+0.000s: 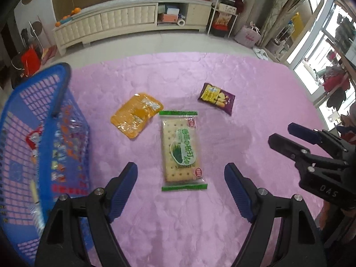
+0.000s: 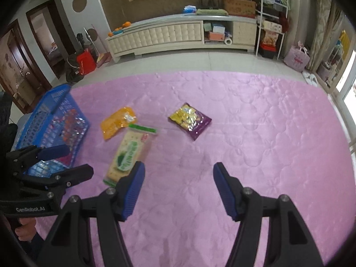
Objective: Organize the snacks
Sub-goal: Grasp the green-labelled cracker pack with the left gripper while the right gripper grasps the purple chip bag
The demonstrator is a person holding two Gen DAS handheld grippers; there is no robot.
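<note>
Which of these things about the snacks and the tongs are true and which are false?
1. The cracker pack lies between the left tongs' open fingers. True.
2. The blue basket is empty. False: it already holds wrapped snacks.
3. The purple snack bag lies on the pink cloth. True.
4. The right tongs are squeezing the orange packet. False: they are open and hold nothing.
5. Three snacks lie outside the basket. True.
</note>
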